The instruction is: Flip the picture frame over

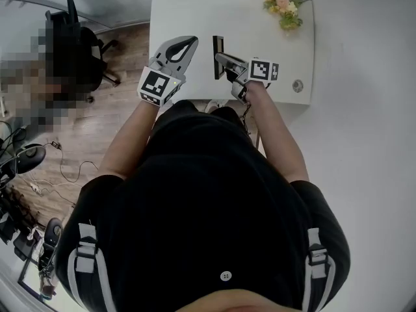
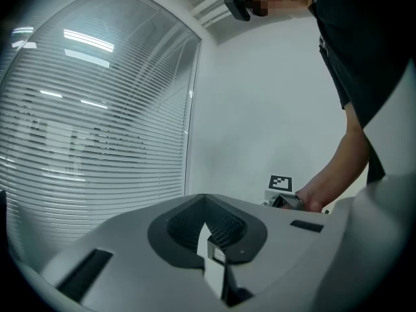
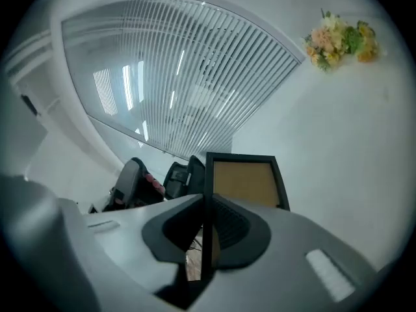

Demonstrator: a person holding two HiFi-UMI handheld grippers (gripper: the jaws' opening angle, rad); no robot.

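The black picture frame (image 1: 217, 58) stands up on edge above the white table (image 1: 188, 12), near its front edge. My right gripper (image 1: 225, 62) is shut on the frame's rim. In the right gripper view the thin black edge runs between the jaws of the right gripper (image 3: 209, 234), and the frame's (image 3: 246, 182) brown panel shows beyond them. My left gripper (image 1: 187, 44) hovers just left of the frame, shut and holding nothing. In the left gripper view the left gripper (image 2: 212, 240) has its jaws together and faces a blank wall, with the right gripper's marker cube (image 2: 281, 183) off to the right.
A small bunch of flowers (image 1: 281, 8) lies at the table's far right corner. A round fitting (image 1: 297, 85) sits near the right front edge. A black office chair (image 1: 81, 51) stands on the wooden floor to the left. Window blinds (image 2: 91, 135) fill the left side.
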